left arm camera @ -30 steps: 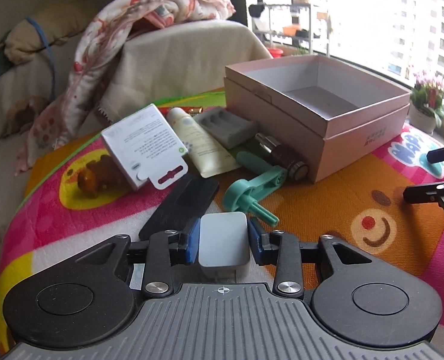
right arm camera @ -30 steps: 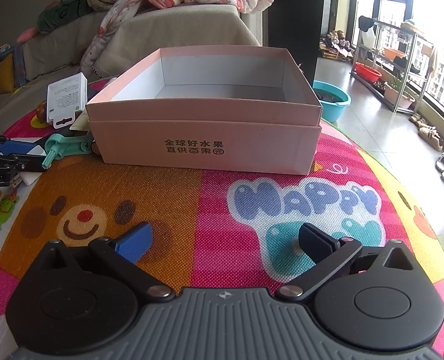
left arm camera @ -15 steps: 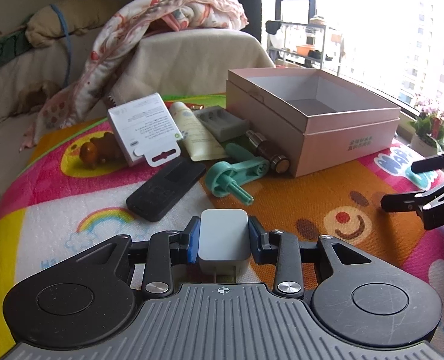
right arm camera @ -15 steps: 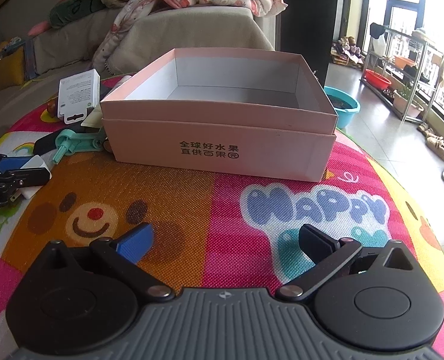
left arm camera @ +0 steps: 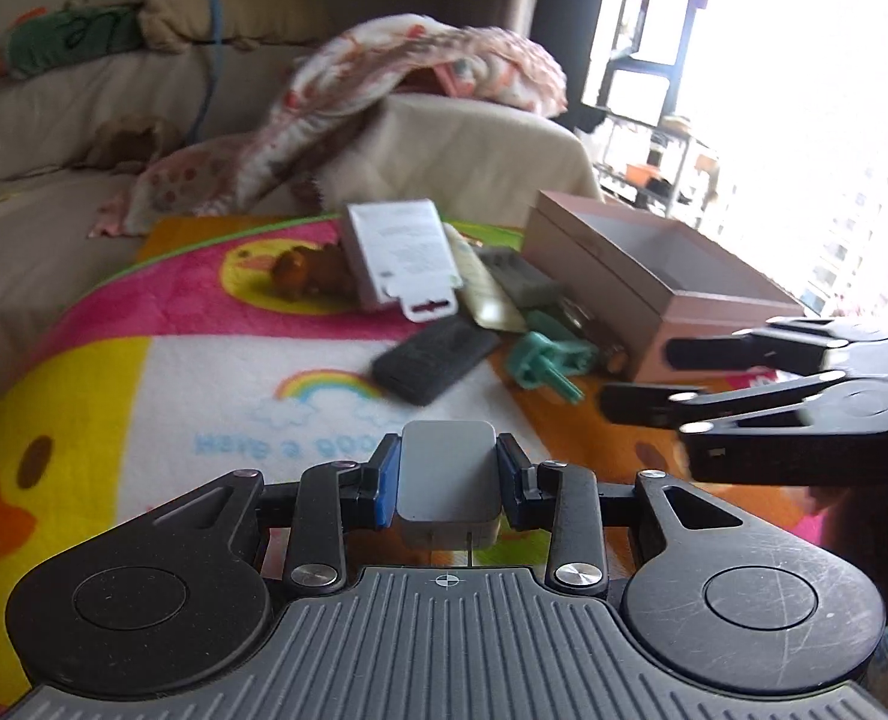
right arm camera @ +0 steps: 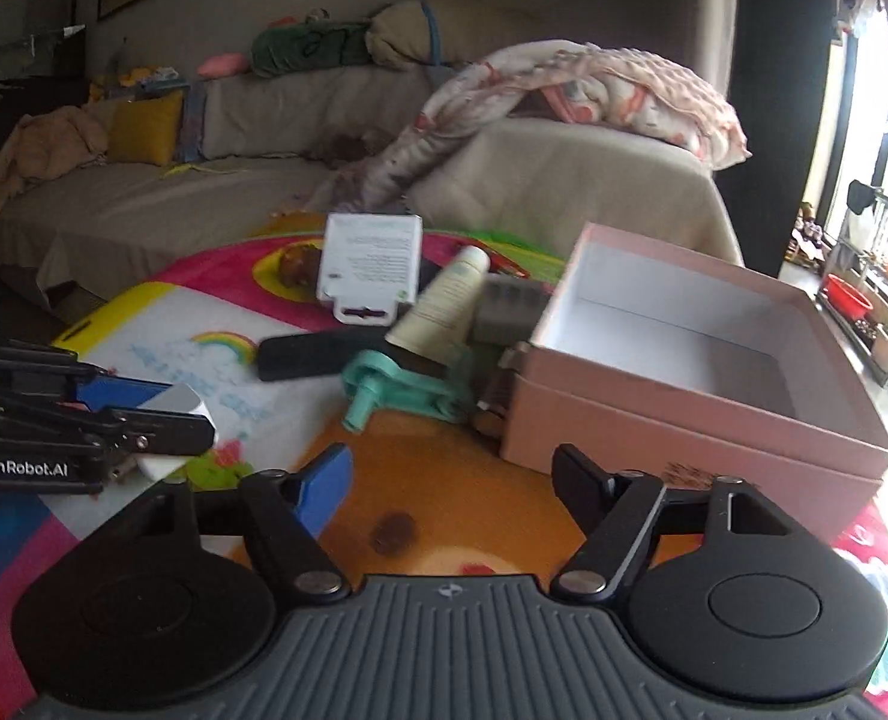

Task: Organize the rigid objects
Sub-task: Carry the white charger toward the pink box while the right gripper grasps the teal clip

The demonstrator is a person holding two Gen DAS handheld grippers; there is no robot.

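In the left wrist view, the left gripper (left arm camera: 447, 487) pinches the grey adapter (left arm camera: 447, 483) between its blue pads, as a second ago; the pink box (left arm camera: 654, 276) now lies further off to the right, and the right gripper (left arm camera: 648, 381) has come in close beside.

In the right wrist view, the right gripper (right arm camera: 451, 480) has swung from the box front toward the clutter; its jaws are closing with nothing between them; the teal handle (right arm camera: 411, 390) lies ahead. I judge it prepares the next pick while the adapter waits for boxing.
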